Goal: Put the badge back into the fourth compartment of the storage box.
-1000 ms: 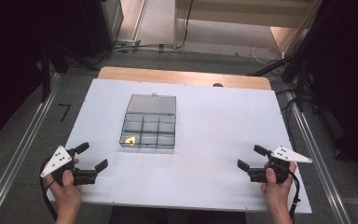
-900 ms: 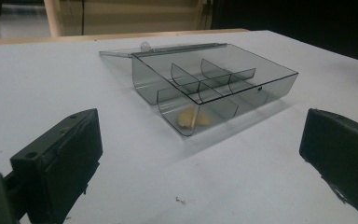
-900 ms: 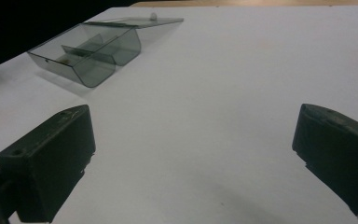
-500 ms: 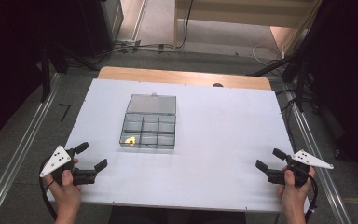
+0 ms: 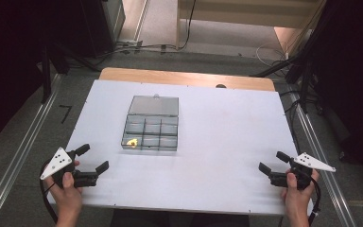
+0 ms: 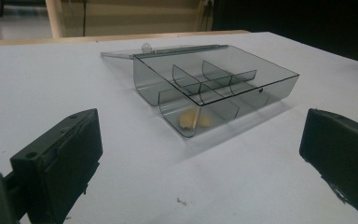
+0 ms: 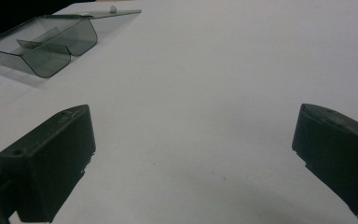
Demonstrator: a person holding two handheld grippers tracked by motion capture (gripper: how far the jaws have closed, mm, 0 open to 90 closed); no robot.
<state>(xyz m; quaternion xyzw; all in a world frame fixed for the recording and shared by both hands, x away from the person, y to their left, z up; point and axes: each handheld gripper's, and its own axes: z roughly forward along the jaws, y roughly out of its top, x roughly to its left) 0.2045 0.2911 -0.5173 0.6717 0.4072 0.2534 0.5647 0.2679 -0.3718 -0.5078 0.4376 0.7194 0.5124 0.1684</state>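
Grey floor with metal rails and dark cables surrounds a white table (image 5: 217,142) that takes the middle of the high view, with a strip of bare wood along its far edge. On the table, a little left of the centre of the frame, sits a clear smoky plastic box (image 5: 151,130) divided into small compartments; its lid (image 5: 153,105) is open and lies flat on the table behind it, toward the top of the frame. A small yellow object (image 5: 132,141) lies in the compartment at the lower left corner of the box; in the left gripper view it shows as a pale yellow blur behind the near wall, and I cannot tell what it is. At the lower left of the high view a hand holds the left gripper (image 5: 90,159), with its two black jaws spread wide apart and nothing between them; it points toward the box but is well apart from it. At the lower right another hand holds the right gripper (image 5: 273,161), also with its jaws wide apart and empty, over bare table near the front edge. In the right gripper view the box (image 7: 42,44) appears at the upper left, far from the jaws.
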